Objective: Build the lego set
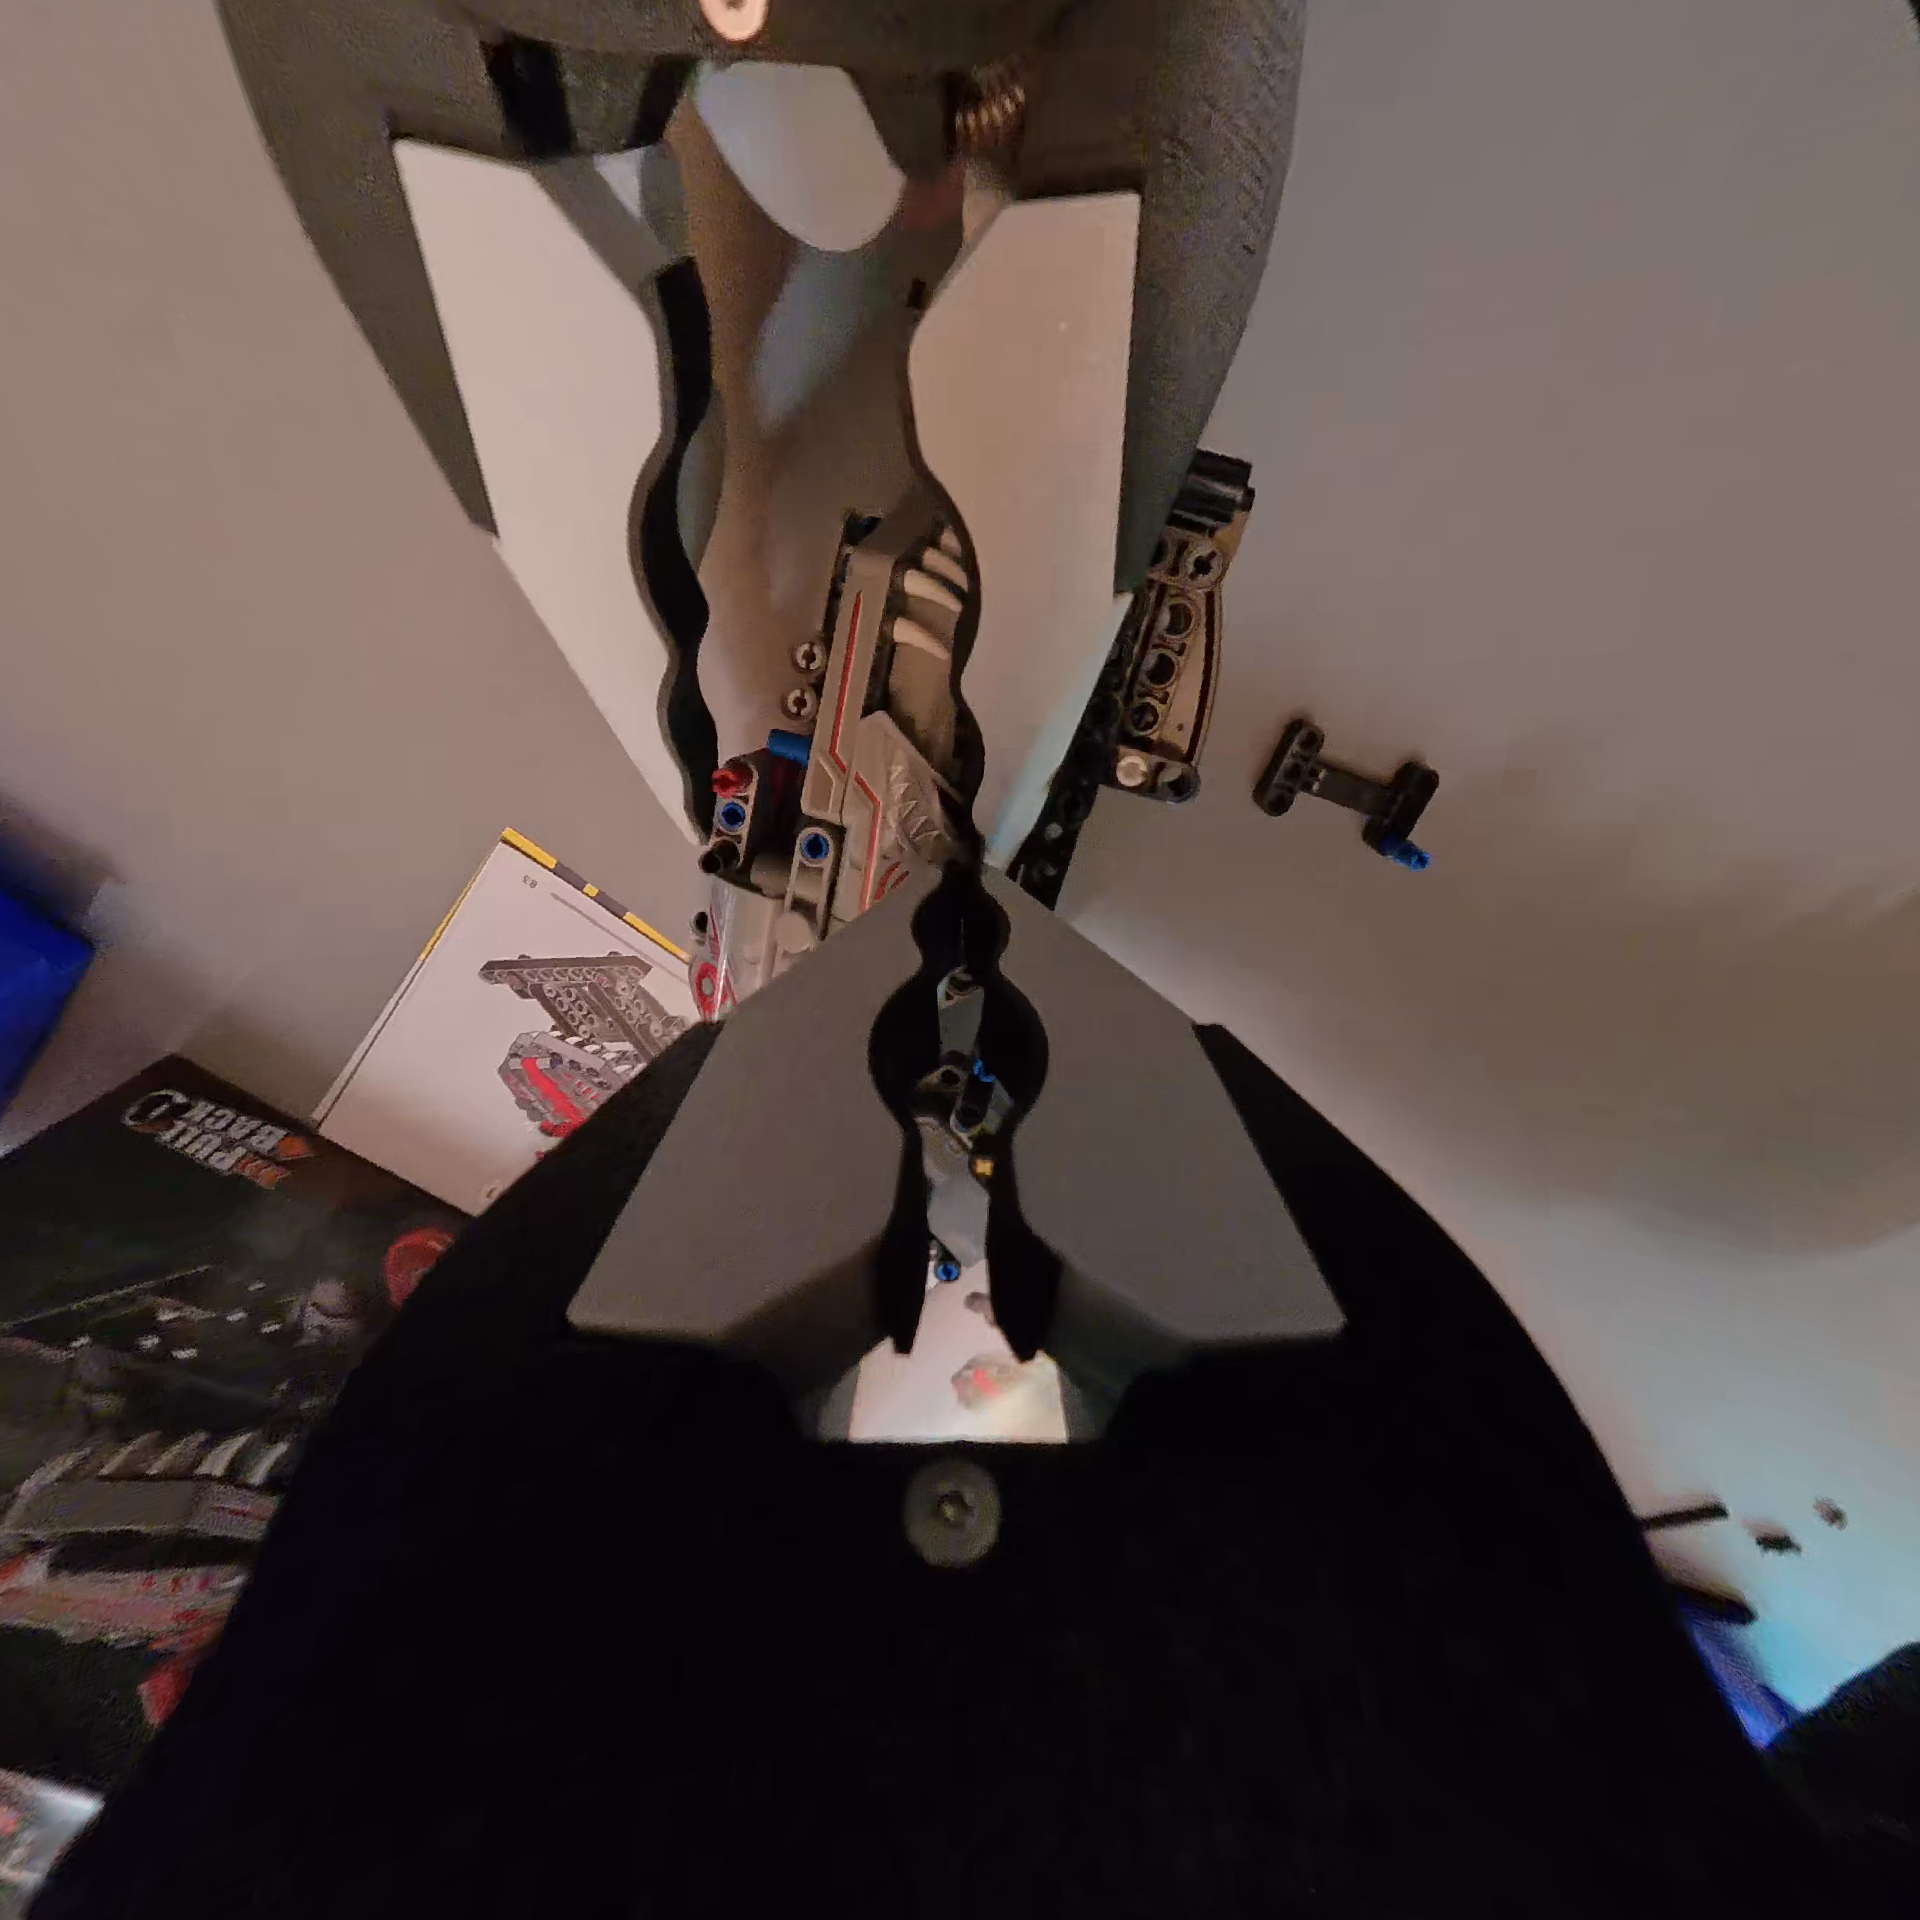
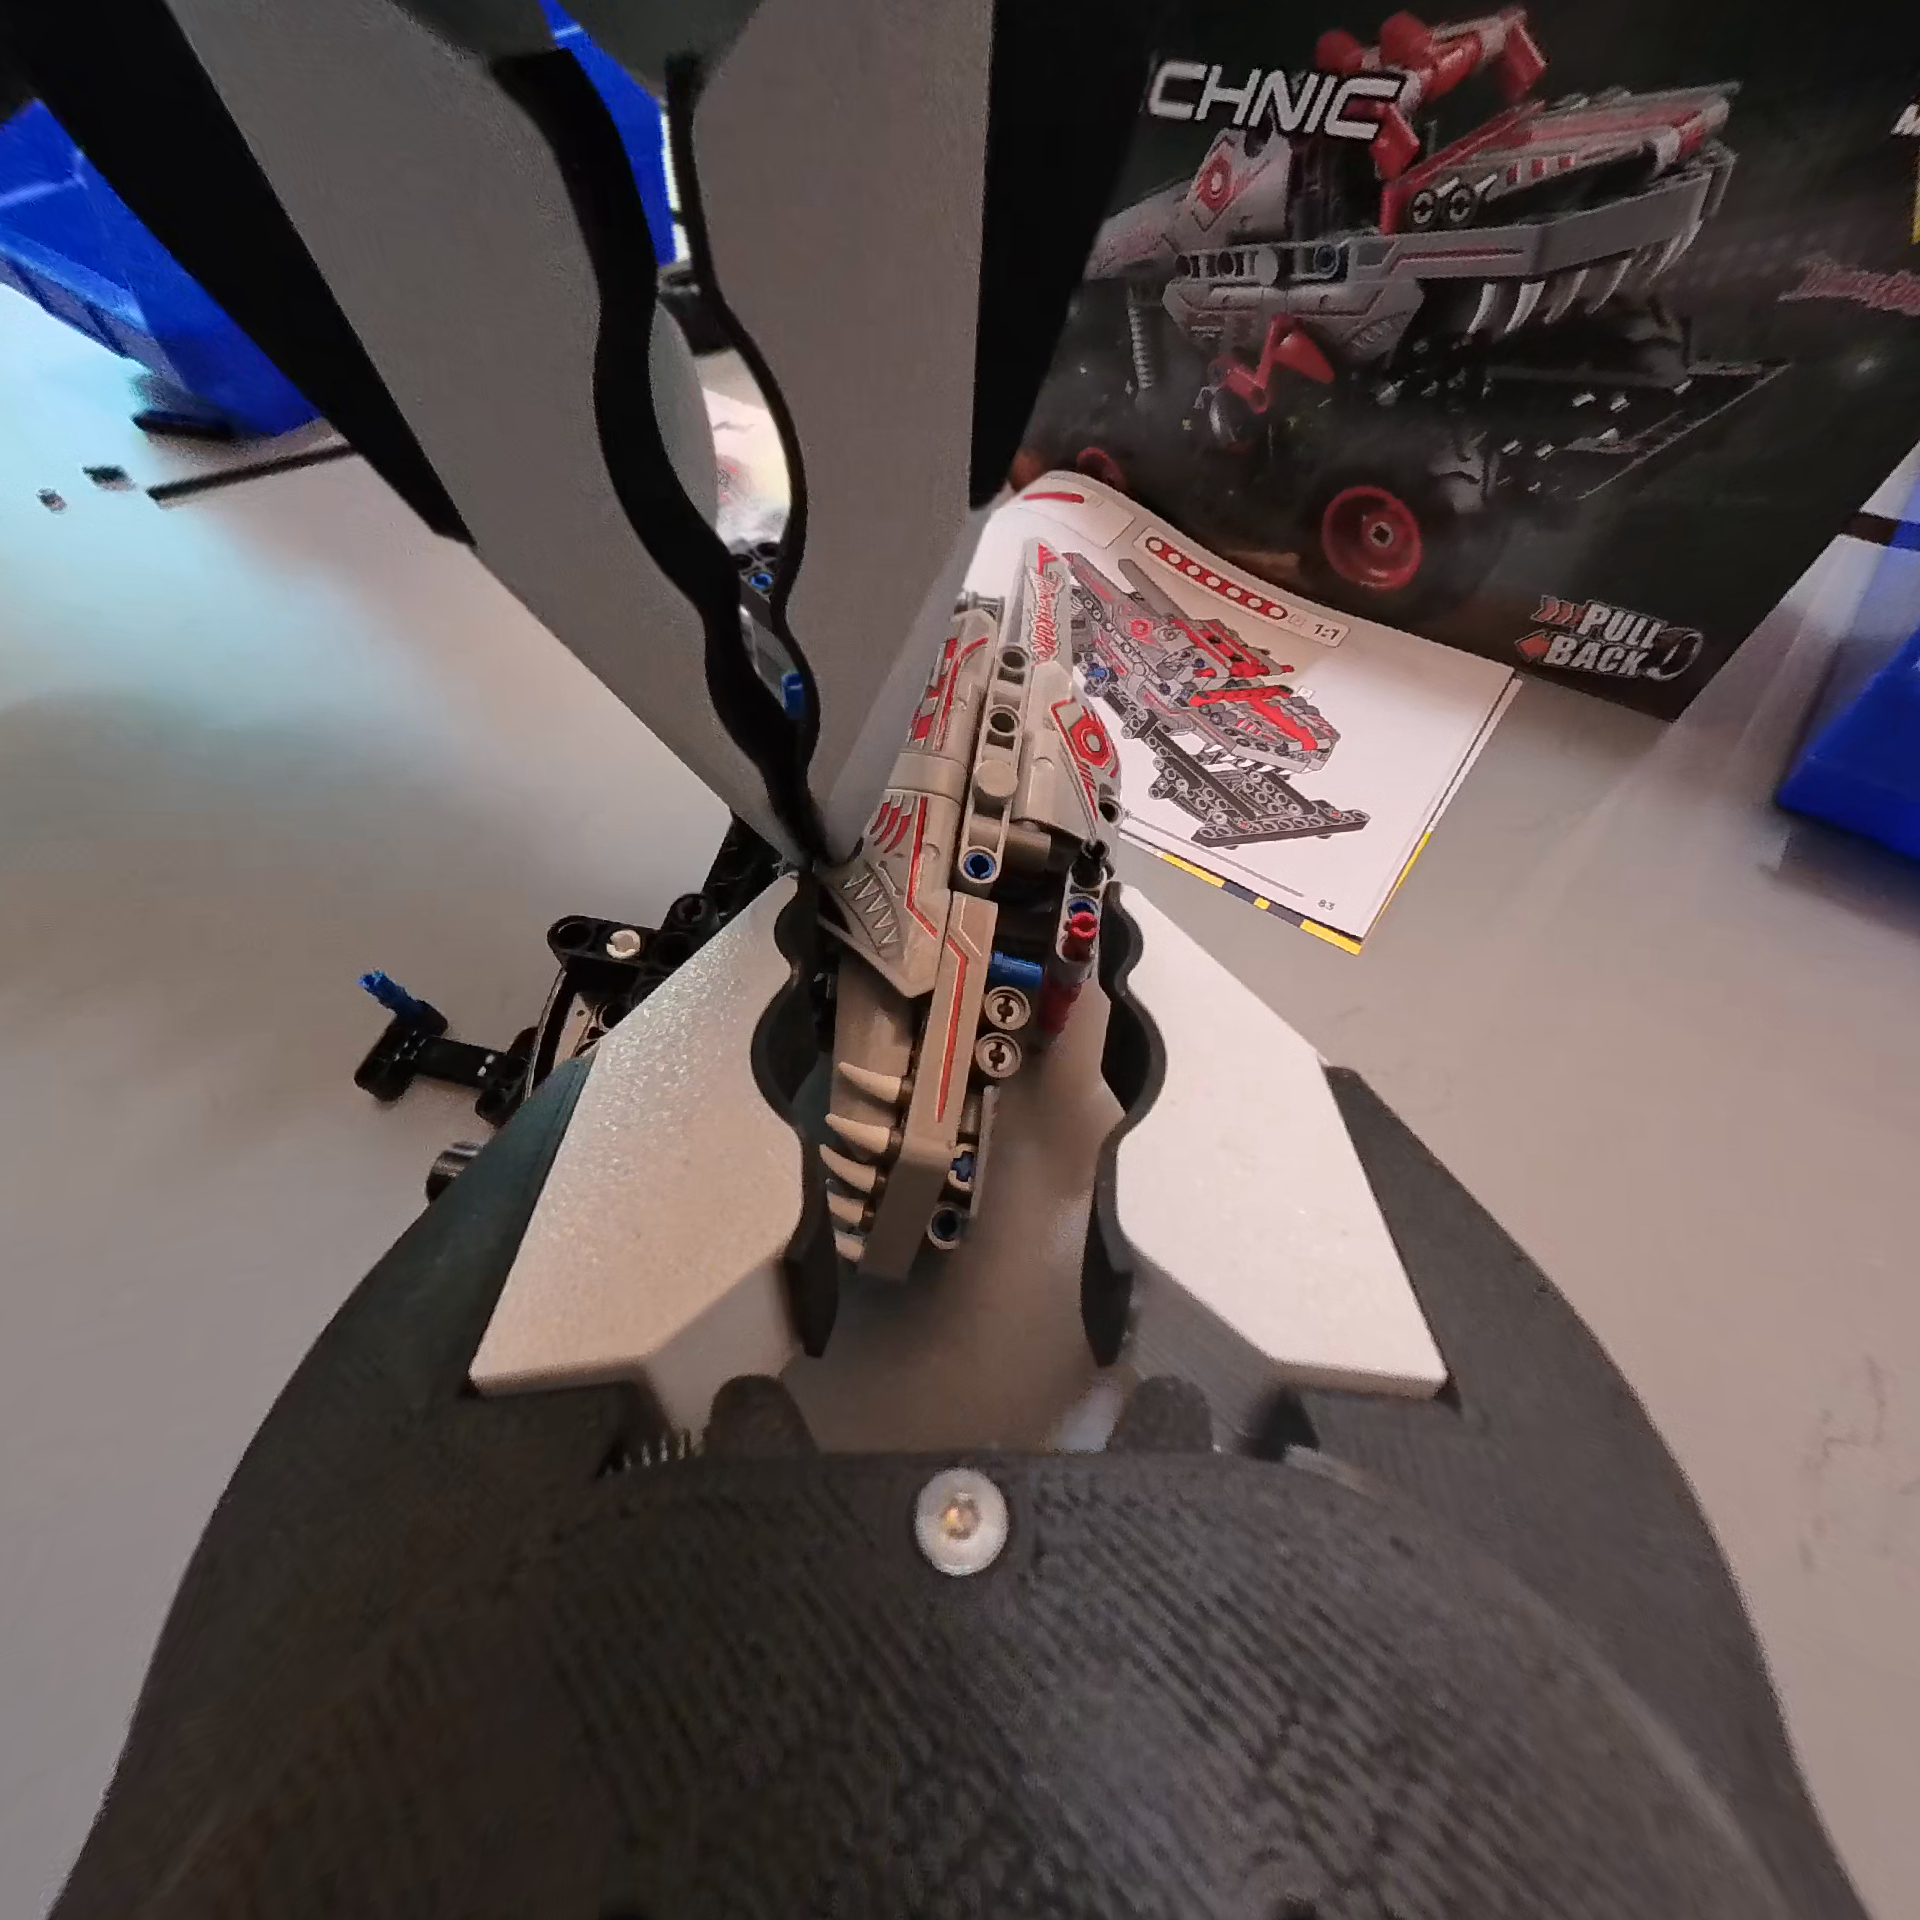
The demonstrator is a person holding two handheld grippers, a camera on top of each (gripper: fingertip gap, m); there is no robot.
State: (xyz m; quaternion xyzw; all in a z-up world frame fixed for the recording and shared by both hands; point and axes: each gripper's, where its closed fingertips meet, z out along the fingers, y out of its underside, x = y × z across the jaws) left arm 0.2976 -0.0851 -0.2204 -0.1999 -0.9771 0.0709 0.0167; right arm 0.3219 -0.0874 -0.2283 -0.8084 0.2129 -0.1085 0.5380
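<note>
The grey Lego model section (image 2: 935,1039), with red stripes and white teeth, stands on edge between the pads of my right gripper (image 2: 951,904), which is shut on it above the table. In the left wrist view the same section (image 1: 873,727) sits in the right gripper (image 1: 847,842), which reaches in from the top. My left gripper (image 1: 961,883) meets it tip to tip and is shut on a black part with blue pins (image 1: 961,1101) at the section's end. It enters the right wrist view from above (image 2: 805,847).
A black beam frame (image 2: 613,956) and a small black T-piece with a blue pin (image 2: 426,1049) lie on the white table; both show in the left wrist view (image 1: 1153,675) (image 1: 1340,779). The open booklet (image 2: 1247,727), set box (image 2: 1455,312) and blue bins (image 2: 104,260) stand behind. Less than 4 cm separates the two grippers' tips.
</note>
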